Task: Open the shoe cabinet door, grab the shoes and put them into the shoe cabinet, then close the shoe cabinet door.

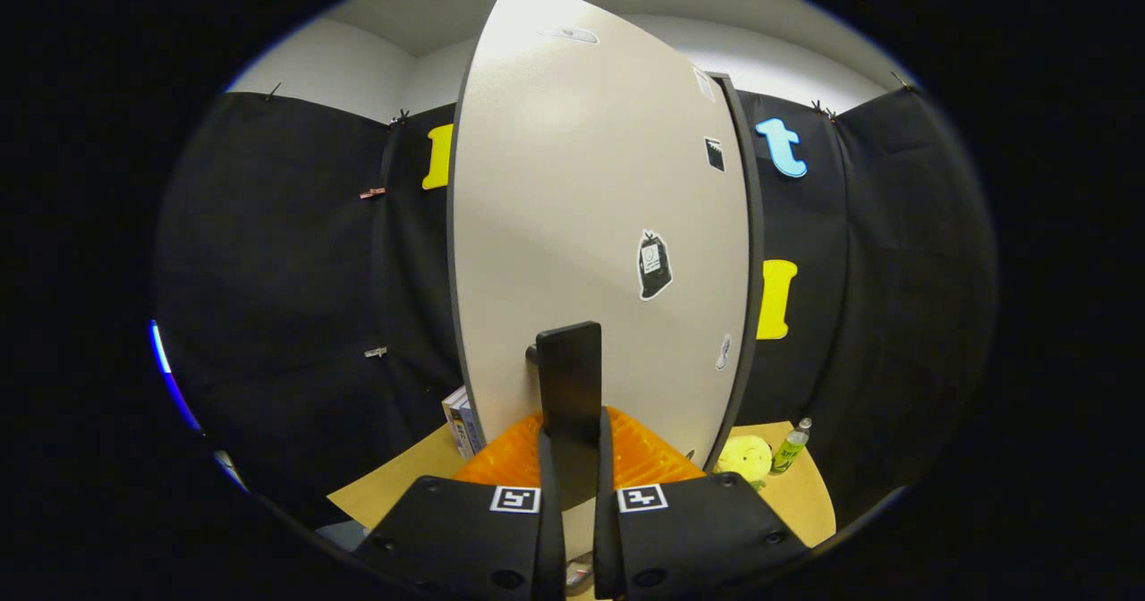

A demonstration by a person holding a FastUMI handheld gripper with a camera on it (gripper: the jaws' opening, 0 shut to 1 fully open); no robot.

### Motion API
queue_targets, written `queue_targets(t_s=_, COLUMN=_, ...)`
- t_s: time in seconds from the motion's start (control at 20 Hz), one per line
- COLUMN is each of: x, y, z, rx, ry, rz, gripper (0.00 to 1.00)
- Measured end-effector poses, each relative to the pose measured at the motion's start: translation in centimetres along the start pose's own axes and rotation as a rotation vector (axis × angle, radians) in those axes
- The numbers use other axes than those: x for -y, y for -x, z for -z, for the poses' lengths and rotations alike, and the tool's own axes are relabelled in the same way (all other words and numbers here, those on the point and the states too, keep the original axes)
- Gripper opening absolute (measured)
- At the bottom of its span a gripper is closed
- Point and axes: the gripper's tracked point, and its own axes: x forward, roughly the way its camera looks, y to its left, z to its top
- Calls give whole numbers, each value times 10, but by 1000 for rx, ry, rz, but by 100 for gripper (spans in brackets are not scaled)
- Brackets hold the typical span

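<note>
While gripper clamps one handle, one door, one bottle

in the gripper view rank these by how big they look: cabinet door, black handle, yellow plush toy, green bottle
1. Pale beige cabinet door, by far the largest.
2. Black upright handle, gripped by the claw.
3. Round yellow plush toy.
4. Small green bottle, smallest.
The door and handle sit nearest the camera, which enlarges them.
</note>
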Motion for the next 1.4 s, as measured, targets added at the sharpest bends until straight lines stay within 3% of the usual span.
queue_targets(t_s=0.45, x=67, y=41, z=-2, rx=7, ry=22, rz=38, gripper=16)
queue_targets(t_s=0.9, x=138, y=57, z=-4, rx=16, ry=8, rz=175, gripper=12)
queue_targets(t_s=1.4, x=171, y=81, z=-6, rx=44, ry=1, rz=215, gripper=9)
